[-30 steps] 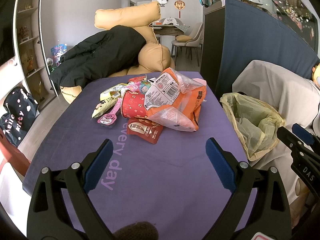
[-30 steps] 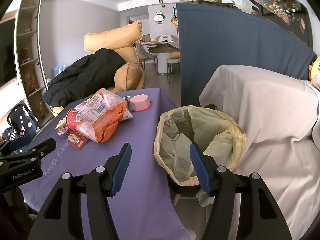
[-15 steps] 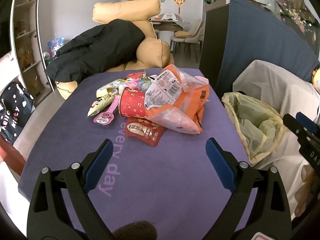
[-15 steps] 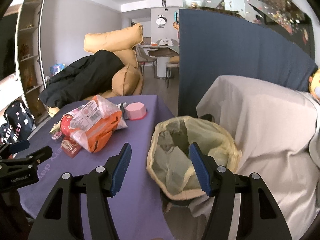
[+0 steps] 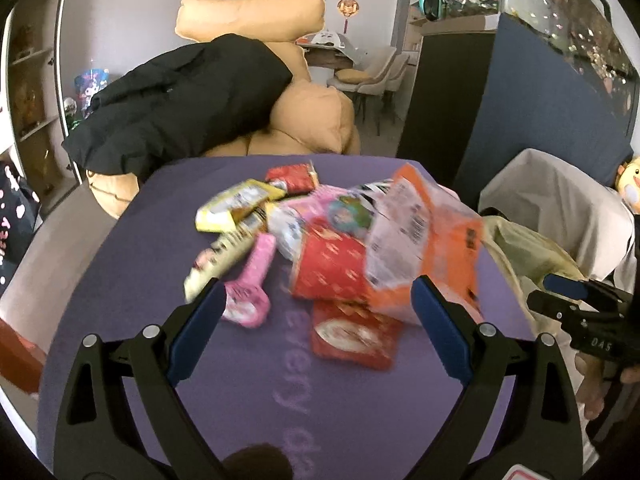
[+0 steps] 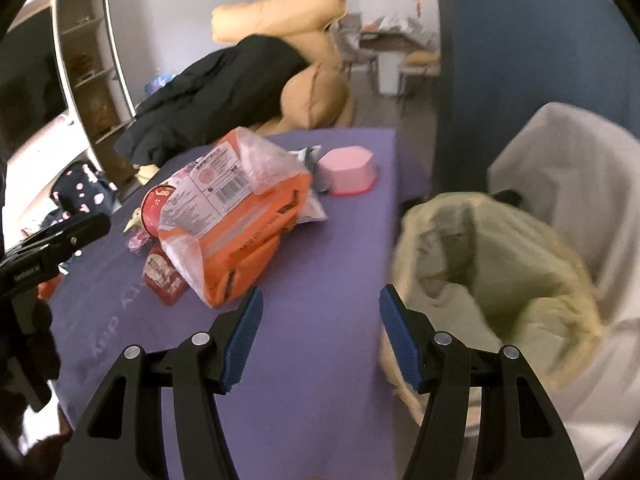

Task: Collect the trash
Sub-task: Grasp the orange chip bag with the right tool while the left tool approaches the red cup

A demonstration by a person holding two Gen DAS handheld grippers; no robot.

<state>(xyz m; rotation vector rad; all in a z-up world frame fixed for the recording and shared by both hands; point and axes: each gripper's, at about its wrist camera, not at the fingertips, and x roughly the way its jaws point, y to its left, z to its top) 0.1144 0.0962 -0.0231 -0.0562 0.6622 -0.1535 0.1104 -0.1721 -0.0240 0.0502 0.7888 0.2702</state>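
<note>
Both tongs are spread wide and empty; from the left wrist view we see the left gripper [image 5: 316,304] with its blue pads on either side of the near edge of the trash pile, gripping nothing, on the purple table [image 5: 360,420]. Between and just beyond its pads lie a flat red packet [image 5: 354,336], a red cup [image 5: 332,268] on its side, a big orange bag [image 5: 432,248] leaning over the cup, a pink wrapper [image 5: 252,284] to the left, and yellow packets [image 5: 236,208] further back. The lined bin [image 5: 532,256] sits off the right edge of the table, with the right gripper's tip just in front of it. From the right wrist view we see the right gripper [image 6: 320,336] just as open, holding nothing, hovering over the table's right edge between the orange bag and the bin's yellowish liner, which gapes open below table height. A pink lidded tub [image 6: 348,168] sits at the far end. We judge the risks to be these: the heaped pieces overlap, so closing on one may drag or tip the cup and scatter the rest; the slick bag could slip from a shallow pinch; and a loose liner rim could fold in and let a drop miss the bin
</note>
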